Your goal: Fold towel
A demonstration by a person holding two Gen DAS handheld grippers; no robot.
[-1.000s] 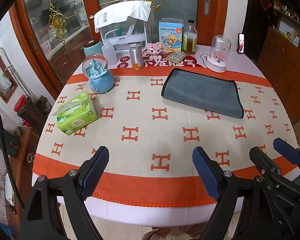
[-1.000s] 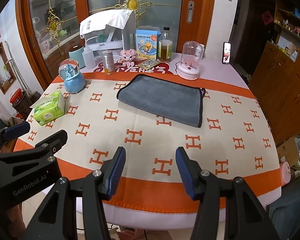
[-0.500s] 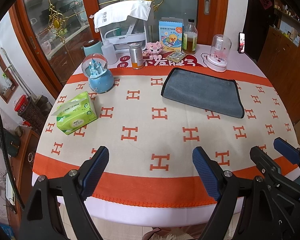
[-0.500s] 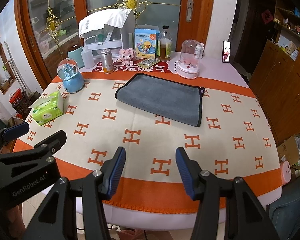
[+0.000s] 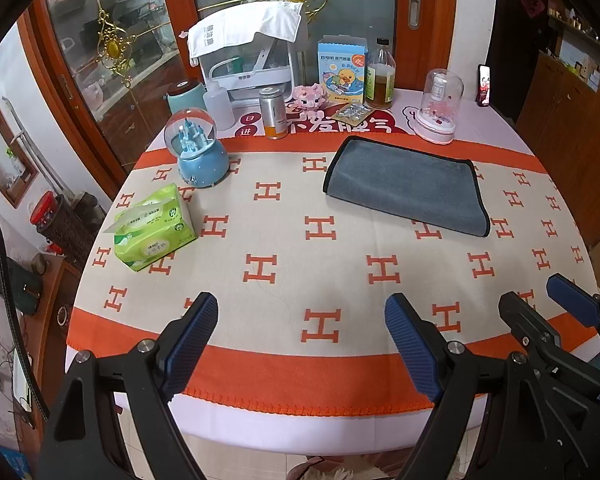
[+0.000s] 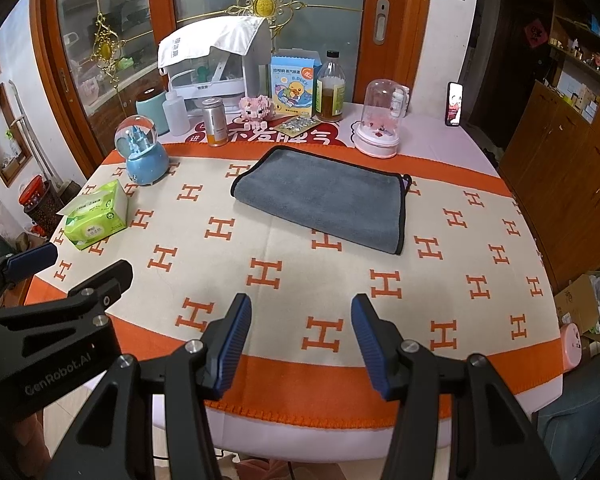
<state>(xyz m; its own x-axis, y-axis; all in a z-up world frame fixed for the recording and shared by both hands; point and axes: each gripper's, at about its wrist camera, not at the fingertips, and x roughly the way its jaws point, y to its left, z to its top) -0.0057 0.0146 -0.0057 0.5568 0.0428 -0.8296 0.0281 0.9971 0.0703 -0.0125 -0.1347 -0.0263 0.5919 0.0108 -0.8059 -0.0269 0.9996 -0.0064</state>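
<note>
From the left wrist view, one grey towel [image 5: 406, 188] lies flat on the far side of the table [image 5: 300, 264], looking doubled over already. The left gripper [image 5: 300, 332] hangs wide apart at the near edge, holding nothing. From the right wrist view, the right gripper [image 6: 300, 340] is apart and empty too. The towel could be done, or need one more fold. I count one towel, two grippers.

Even indoor light (fisheye-warped edges)
</note>
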